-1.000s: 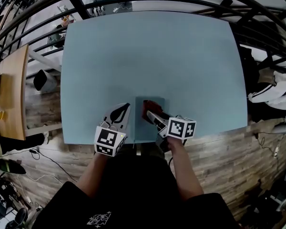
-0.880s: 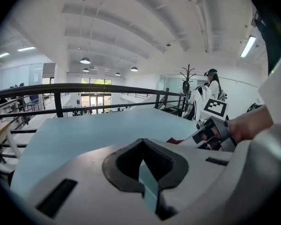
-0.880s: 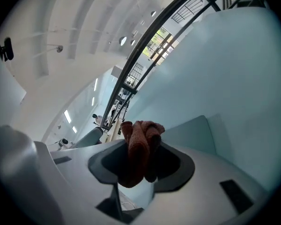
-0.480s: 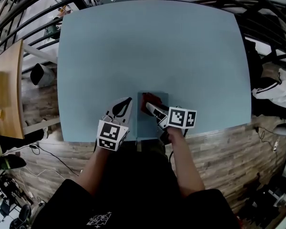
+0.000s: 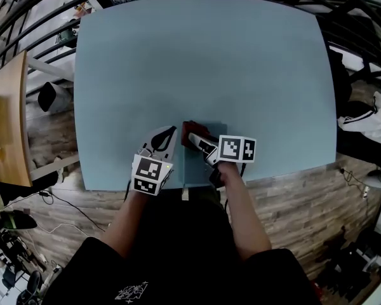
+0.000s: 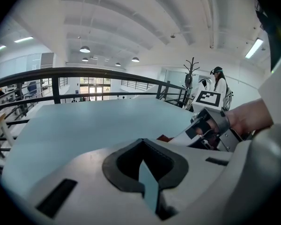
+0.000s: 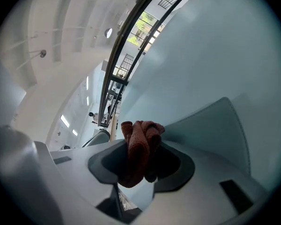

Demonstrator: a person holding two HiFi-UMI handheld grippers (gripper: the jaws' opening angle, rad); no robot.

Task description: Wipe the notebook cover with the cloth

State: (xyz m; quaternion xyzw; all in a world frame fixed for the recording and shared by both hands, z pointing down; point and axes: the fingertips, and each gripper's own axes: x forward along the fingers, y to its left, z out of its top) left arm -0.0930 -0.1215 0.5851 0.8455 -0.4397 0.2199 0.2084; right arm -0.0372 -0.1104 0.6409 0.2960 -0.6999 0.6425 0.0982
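Note:
A pale blue notebook (image 5: 198,169) lies at the near edge of the pale blue table (image 5: 203,62). My left gripper (image 5: 167,135) is shut on the notebook's left edge; the left gripper view shows a thin blue edge (image 6: 147,186) pinched between the jaws. My right gripper (image 5: 193,140) is shut on a bunched red cloth (image 5: 191,132), which rests at the notebook's far left corner. In the right gripper view the cloth (image 7: 139,146) sticks out of the right gripper (image 7: 140,168), with the notebook cover (image 7: 210,125) to its right.
The table's front edge (image 5: 114,187) runs just below both grippers, with wooden floor (image 5: 305,208) under it. A wooden desk (image 5: 6,126) stands at the left. Dark railings (image 5: 44,37) curve round the back. White clothing (image 5: 368,116) lies at the right.
My right gripper and the red cloth have slid left across the notebook's far end, toward the left gripper. The left gripper keeps its hold on the notebook's edge.

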